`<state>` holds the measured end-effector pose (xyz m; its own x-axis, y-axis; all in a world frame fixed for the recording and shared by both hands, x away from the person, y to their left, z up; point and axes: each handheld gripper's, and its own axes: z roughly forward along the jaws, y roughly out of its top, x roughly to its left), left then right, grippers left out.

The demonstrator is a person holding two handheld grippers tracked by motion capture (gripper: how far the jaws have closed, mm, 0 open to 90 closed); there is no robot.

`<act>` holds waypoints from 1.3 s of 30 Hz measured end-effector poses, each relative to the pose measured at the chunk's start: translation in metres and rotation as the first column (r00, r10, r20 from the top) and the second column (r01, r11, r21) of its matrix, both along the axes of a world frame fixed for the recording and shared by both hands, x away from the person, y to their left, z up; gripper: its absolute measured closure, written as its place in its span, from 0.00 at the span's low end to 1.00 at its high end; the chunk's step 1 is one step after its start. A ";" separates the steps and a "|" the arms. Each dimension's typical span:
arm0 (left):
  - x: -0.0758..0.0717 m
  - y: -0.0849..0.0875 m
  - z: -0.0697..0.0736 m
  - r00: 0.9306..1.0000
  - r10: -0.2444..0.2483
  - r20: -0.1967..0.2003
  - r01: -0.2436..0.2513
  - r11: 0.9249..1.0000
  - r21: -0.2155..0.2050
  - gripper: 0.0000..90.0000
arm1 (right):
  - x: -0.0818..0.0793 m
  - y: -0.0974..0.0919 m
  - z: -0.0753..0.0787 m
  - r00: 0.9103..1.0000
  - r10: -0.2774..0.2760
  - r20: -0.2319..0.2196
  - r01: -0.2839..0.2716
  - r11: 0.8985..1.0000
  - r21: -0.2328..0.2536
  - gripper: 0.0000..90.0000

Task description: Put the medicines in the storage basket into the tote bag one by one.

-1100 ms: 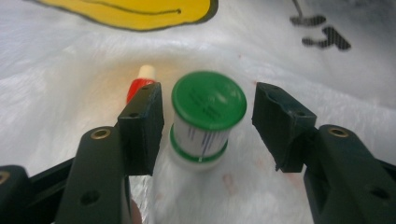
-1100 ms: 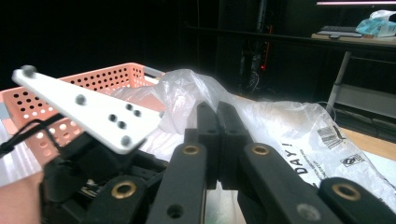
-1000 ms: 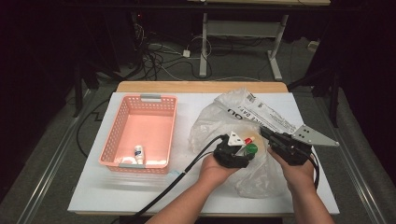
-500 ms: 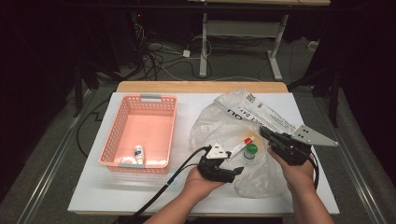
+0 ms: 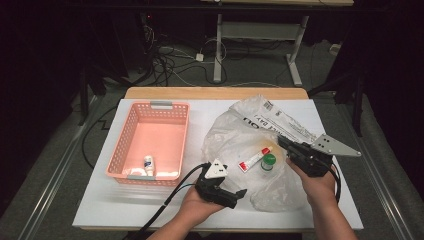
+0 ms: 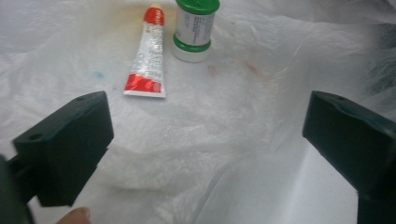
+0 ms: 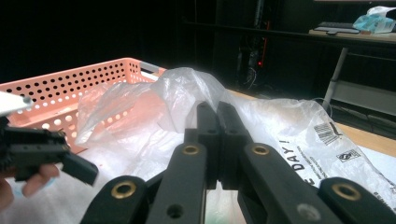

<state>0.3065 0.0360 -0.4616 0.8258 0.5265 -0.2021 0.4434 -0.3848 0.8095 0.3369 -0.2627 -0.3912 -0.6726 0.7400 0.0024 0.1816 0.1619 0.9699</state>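
My left gripper (image 5: 239, 194) has its jaws standing wide apart with nothing between them; they have just been opening, and in the left gripper view only crumpled plastic lies between the two black pads (image 6: 70, 144). My right gripper (image 5: 285, 143) is clenched, its two jaws pressed flat together; a fold of the thin translucent plastic bag (image 5: 235, 145) rises just behind the tips, but I cannot tell if they pinch the film or only rest against it. On the bag, between my two grippers, lie the small white tube with red cap and red end (image 6: 148, 56) and, just beside it, the small white bottle with green lid (image 6: 195, 28), which stands upright. I judge both are light. The tube is soft and will dent, so I would take it across the middle of its flat body, not at the cap. The bottle looks stiff and smooth and round, so it can slip or roll; I would close on its sides below the lid. The bag under them is slippery and could come up with them. To the left stands the pink plastic basket with holes (image 5: 131, 131) on the white table (image 5: 100, 210), and a small white bottle (image 5: 148, 162) lies already inside.
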 end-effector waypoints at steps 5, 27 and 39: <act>-0.008 0.015 0.009 1.000 0.011 0.002 -0.011 1.000 -0.006 0.00 | 0.000 0.000 0.000 1.000 -0.002 -0.002 0.002 1.000 -0.002 1.00; -0.025 0.084 0.040 0.992 0.118 0.049 -0.118 0.993 -0.002 0.00 | -0.001 -0.002 0.001 1.000 -0.003 -0.002 0.003 1.000 0.015 1.00; -0.006 0.146 0.044 0.949 0.305 0.075 -0.308 0.951 0.027 0.00 | -0.002 -0.001 0.002 1.000 0.000 0.003 0.000 1.000 0.014 1.00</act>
